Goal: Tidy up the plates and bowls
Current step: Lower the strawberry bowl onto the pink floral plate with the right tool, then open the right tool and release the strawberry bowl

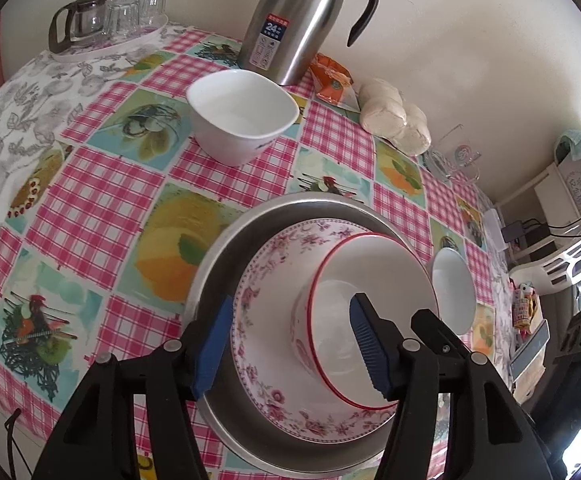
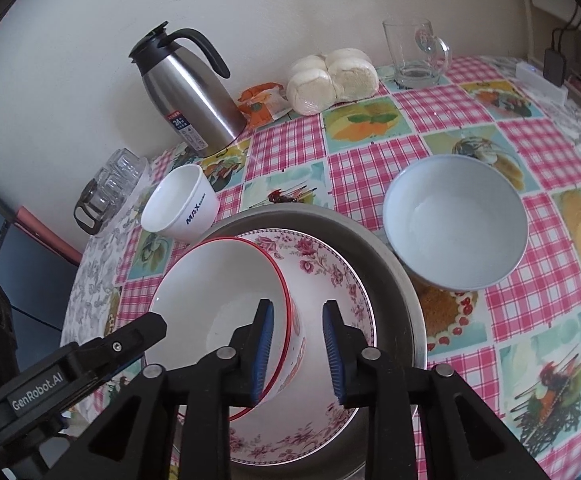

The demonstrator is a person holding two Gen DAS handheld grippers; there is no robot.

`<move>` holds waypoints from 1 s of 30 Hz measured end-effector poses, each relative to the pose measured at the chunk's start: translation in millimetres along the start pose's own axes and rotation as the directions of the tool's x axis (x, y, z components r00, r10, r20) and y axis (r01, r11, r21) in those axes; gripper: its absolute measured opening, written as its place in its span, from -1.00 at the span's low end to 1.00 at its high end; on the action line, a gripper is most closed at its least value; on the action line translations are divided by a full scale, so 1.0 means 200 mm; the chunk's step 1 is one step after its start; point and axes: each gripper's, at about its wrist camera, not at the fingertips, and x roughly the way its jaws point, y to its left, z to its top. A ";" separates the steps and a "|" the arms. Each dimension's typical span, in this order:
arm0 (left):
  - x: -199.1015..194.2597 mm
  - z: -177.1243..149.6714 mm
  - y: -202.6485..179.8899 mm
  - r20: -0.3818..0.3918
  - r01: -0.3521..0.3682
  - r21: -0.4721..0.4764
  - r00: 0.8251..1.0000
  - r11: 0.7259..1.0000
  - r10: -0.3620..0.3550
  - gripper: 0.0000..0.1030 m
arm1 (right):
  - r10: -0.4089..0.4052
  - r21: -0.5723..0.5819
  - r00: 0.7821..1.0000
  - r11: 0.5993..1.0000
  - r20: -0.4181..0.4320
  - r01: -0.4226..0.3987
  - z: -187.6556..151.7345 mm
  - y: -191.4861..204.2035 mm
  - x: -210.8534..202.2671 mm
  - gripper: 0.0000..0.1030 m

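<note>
A metal basin holds a floral dish. A red-rimmed white bowl leans tilted inside the dish. My left gripper is open. One blue pad is outside the dish's rim and the other is inside the bowl. My right gripper is open astride the bowl's wall, one pad inside it and one outside, with a gap on the outer side. The left gripper's body shows at the bowl's far side.
A white MAX bowl and a pale bowl stand on the checked cloth beside the basin. Along the wall stand a steel thermos, bagged buns, a glass mug and a tray of glasses.
</note>
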 end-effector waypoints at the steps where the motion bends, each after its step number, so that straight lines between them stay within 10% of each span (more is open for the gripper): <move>1: 0.00 0.00 0.01 0.003 -0.008 -0.002 1.000 1.000 0.008 0.24 | -0.007 -0.010 1.000 1.000 0.005 0.007 0.00 0.01 0.00 -0.14; 15: -0.01 0.02 0.10 0.081 -0.286 0.009 0.955 0.958 0.284 0.76 | -0.048 -0.077 0.999 0.996 0.020 0.049 -0.01 0.05 0.00 0.32; 30: -0.05 0.04 0.12 0.126 -0.319 0.011 0.941 0.948 0.315 0.87 | -0.071 -0.082 0.997 0.994 0.036 0.074 -0.01 0.03 0.01 0.72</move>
